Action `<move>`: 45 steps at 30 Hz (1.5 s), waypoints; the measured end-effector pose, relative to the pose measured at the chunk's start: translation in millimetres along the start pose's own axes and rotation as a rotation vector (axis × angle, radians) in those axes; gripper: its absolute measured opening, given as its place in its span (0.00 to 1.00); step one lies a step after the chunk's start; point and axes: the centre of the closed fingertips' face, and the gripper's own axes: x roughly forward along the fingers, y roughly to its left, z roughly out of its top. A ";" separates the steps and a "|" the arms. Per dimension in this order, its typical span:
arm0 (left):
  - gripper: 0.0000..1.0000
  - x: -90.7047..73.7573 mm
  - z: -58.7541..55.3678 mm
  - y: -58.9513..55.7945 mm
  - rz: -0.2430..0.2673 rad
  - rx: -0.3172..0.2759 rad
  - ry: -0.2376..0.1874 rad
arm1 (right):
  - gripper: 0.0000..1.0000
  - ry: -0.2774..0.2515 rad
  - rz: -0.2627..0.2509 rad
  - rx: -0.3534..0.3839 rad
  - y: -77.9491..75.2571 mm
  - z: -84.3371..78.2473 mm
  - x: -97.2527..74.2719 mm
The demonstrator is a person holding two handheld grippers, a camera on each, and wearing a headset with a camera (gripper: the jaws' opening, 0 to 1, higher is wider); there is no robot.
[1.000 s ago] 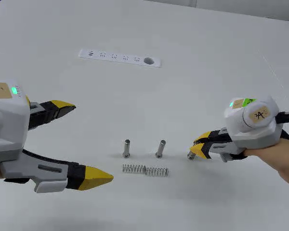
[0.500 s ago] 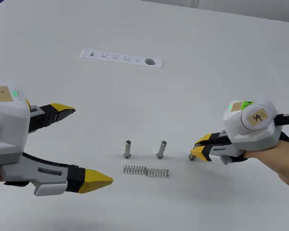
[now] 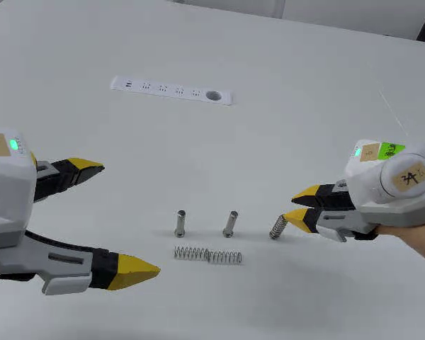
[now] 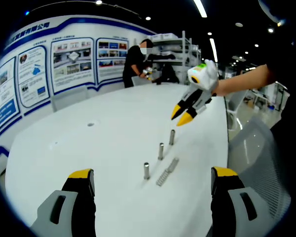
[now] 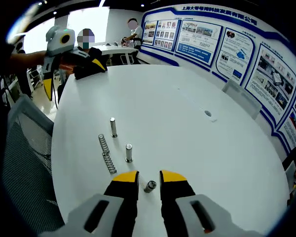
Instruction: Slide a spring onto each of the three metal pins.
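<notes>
Springs (image 3: 191,252) beside the bare pins (image 3: 180,223) need picking next; left gripper (image 3: 131,218) and right gripper (image 3: 302,204) jaws stand open, empty.

A white power strip (image 3: 171,91) flat on the far side of the white table (image 3: 304,85), blue-bordered wall posters (image 5: 200,39) beyond

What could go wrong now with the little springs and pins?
The spring-covered metal pin stands right beside the right hand-held gripper; a bump pulling away might topple it. The loose coiled wire springs lie end to end close before the middle bare metal pin; grabbing one might knock that pin or roll the other spring off.
</notes>
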 end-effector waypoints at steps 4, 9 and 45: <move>1.00 1.0 1.6 -0.8 -0.002 0.001 -0.004 | 0.18 -0.023 0.090 -0.057 31.3 13.0 10.2; 1.00 -0.1 -0.3 -0.2 0.002 0.001 0.001 | 0.19 0.024 0.201 -0.142 64.0 2.3 33.7; 1.00 -11.4 -5.2 9.9 0.047 -0.034 0.002 | 0.11 0.187 0.373 -0.121 82.8 -44.1 85.2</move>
